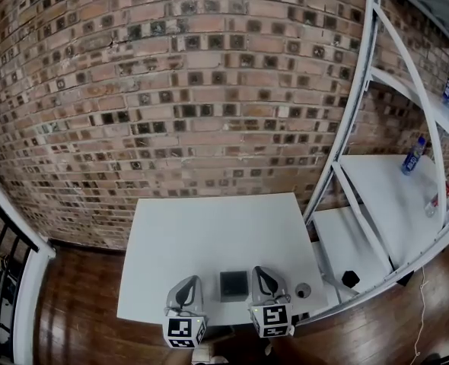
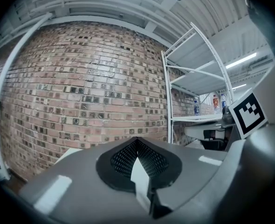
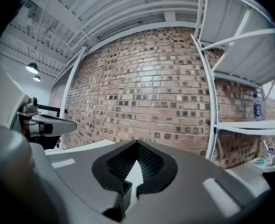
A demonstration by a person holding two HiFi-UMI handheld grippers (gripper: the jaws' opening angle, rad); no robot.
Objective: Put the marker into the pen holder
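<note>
A dark square pen holder (image 1: pixel 234 285) stands on the white table (image 1: pixel 217 234) near its front edge, seen from above. My left gripper (image 1: pixel 189 281) rests just left of it and my right gripper (image 1: pixel 260 272) just right of it, both pointing toward the brick wall. In the left gripper view the left gripper (image 2: pixel 136 139) is shut, with nothing between its jaws. The right gripper (image 3: pixel 137 143) looks the same in the right gripper view. A small round grey object (image 1: pixel 303 290) sits right of the right gripper. I cannot tell whether it is the marker.
A brick wall (image 1: pixel 194 90) rises behind the table. White metal shelving (image 1: pixel 377 196) stands at the right, with bottles (image 1: pixel 413 157) on a shelf and a black object (image 1: pixel 350 279) on a lower board. A railing (image 1: pixel 4 226) is at the left over the wooden floor.
</note>
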